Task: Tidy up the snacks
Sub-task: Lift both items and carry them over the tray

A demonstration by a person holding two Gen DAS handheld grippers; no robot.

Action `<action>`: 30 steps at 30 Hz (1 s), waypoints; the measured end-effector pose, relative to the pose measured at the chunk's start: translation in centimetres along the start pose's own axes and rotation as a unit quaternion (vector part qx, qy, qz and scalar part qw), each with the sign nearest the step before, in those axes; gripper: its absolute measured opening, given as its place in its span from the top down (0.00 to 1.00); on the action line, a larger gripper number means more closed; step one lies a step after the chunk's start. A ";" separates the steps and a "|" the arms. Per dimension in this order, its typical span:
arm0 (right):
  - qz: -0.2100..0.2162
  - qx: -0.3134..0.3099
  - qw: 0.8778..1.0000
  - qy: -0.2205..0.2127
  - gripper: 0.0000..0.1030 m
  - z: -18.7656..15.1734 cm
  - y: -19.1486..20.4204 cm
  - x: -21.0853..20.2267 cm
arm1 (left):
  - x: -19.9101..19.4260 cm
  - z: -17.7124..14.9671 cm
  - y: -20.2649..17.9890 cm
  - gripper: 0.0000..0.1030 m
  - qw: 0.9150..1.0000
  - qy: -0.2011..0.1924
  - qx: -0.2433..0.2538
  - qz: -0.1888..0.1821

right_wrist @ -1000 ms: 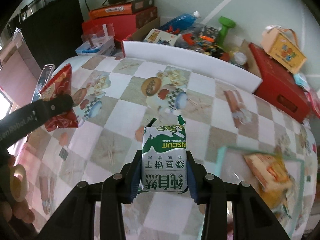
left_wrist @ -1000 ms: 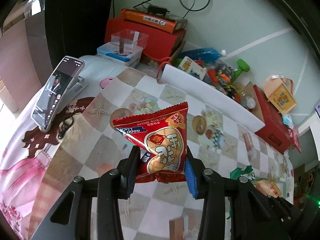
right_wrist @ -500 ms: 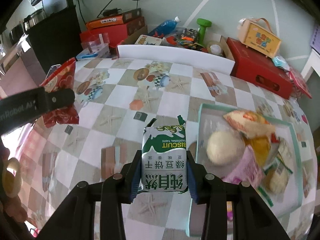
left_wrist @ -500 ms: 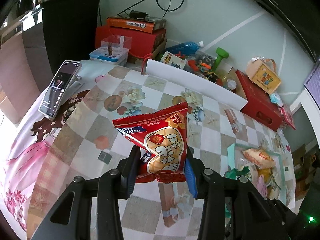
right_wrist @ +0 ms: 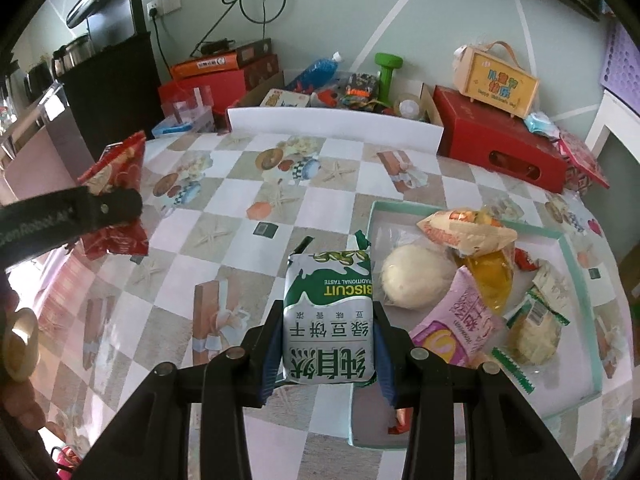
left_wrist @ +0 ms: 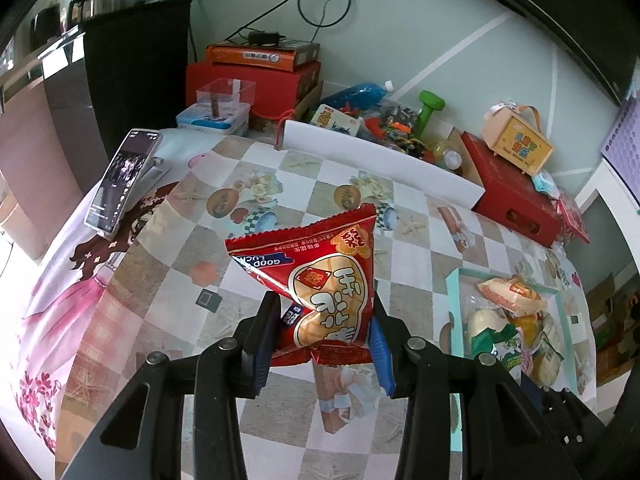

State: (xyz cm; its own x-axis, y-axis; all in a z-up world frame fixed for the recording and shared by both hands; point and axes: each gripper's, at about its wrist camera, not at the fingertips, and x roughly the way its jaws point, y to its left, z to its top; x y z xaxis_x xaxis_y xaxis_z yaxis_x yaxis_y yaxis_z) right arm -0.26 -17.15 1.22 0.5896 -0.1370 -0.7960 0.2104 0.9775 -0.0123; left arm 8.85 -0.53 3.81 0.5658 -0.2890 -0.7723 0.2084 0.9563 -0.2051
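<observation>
Low at frame center, your left gripper (left_wrist: 324, 336) clamps the red bag (left_wrist: 320, 284); your right gripper (right_wrist: 326, 344) pinches the biscuit pack (right_wrist: 330, 316) beside the tray (right_wrist: 576, 288). Both look light, soft, crinkly and probably crushable; grip the sealed edges.

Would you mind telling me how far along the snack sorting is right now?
Several snacks already lie in the teal tray. In hand: the left gripper grips a red snack bag, and the right gripper grips a green biscuit pack, both above the table. Left: setting these two into the tray.
</observation>
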 end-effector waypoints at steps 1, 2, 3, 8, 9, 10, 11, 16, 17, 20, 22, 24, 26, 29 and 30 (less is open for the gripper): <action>0.001 0.001 1.000 0.001 0.59 0.0 -0.1 0.0 | -0.1 0.0 -0.3 0.58 1.000 -0.001 0.003 -0.001; 0.002 0.002 1.000 0.002 0.59 0.0 -0.3 0.1 | -0.1 0.0 -0.5 0.58 1.000 -0.001 0.007 0.000; 0.004 0.005 1.000 0.003 0.59 0.0 -0.4 0.1 | -0.1 0.0 -0.8 0.58 1.000 -0.002 0.011 0.001; 0.003 0.013 1.000 0.004 0.59 -0.1 -1.3 0.1 | -0.3 -0.2 -2.3 0.58 1.000 -0.004 0.029 -0.001; 0.002 0.014 1.000 0.004 0.59 0.0 -1.4 0.2 | -0.3 -0.2 -2.6 0.58 1.000 -0.004 0.031 -0.005; 0.000 0.017 1.000 0.004 0.59 0.0 -1.7 0.1 | -0.4 -0.3 -2.9 0.58 0.999 -0.004 0.034 -0.009; -0.001 0.019 1.000 0.003 0.59 0.0 -1.9 0.1 | -0.5 -0.3 -3.1 0.58 0.999 -0.004 0.036 -0.011; -0.010 0.032 0.999 0.000 0.59 0.0 -3.2 -0.1 | -0.8 -0.4 -4.4 0.58 0.999 -0.007 0.045 -0.023; -0.012 0.035 0.999 -0.001 0.59 0.1 -3.5 -0.2 | -0.9 -0.4 -4.6 0.58 0.999 -0.007 0.046 -0.025; -0.016 0.045 0.999 0.000 0.59 0.1 -4.4 -0.2 | -1.1 -0.5 -5.2 0.58 0.998 -0.008 0.051 -0.032; -0.017 0.051 0.999 0.001 0.59 0.1 -4.9 -0.3 | -1.2 -0.5 -5.7 0.58 0.998 -0.009 0.054 -0.037; -0.019 0.057 0.998 0.002 0.59 0.1 -5.4 -0.3 | -1.3 -0.6 -6.1 0.58 0.997 -0.009 0.059 -0.043; -0.021 0.062 0.998 0.002 0.59 0.1 -5.9 -0.3 | -1.4 -0.8 -6.7 0.58 0.997 -0.009 0.064 -0.049; -0.027 0.071 0.997 0.002 0.59 0.0 -6.8 -0.4 | -1.5 -1.0 -7.5 0.58 0.996 -0.006 0.071 -0.057; -0.028 0.074 0.997 0.002 0.59 0.0 -7.1 -0.4 | -1.5 -1.1 -7.8 0.57 0.995 -0.005 0.074 -0.061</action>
State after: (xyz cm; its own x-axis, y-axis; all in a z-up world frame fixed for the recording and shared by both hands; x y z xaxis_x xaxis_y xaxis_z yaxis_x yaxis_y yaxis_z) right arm -2.04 -24.07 1.66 0.5701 -0.1894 -0.7994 0.3558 0.9340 0.0325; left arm 5.53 -7.51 5.93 0.5367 -0.4030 -0.7413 0.3901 0.8976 -0.2055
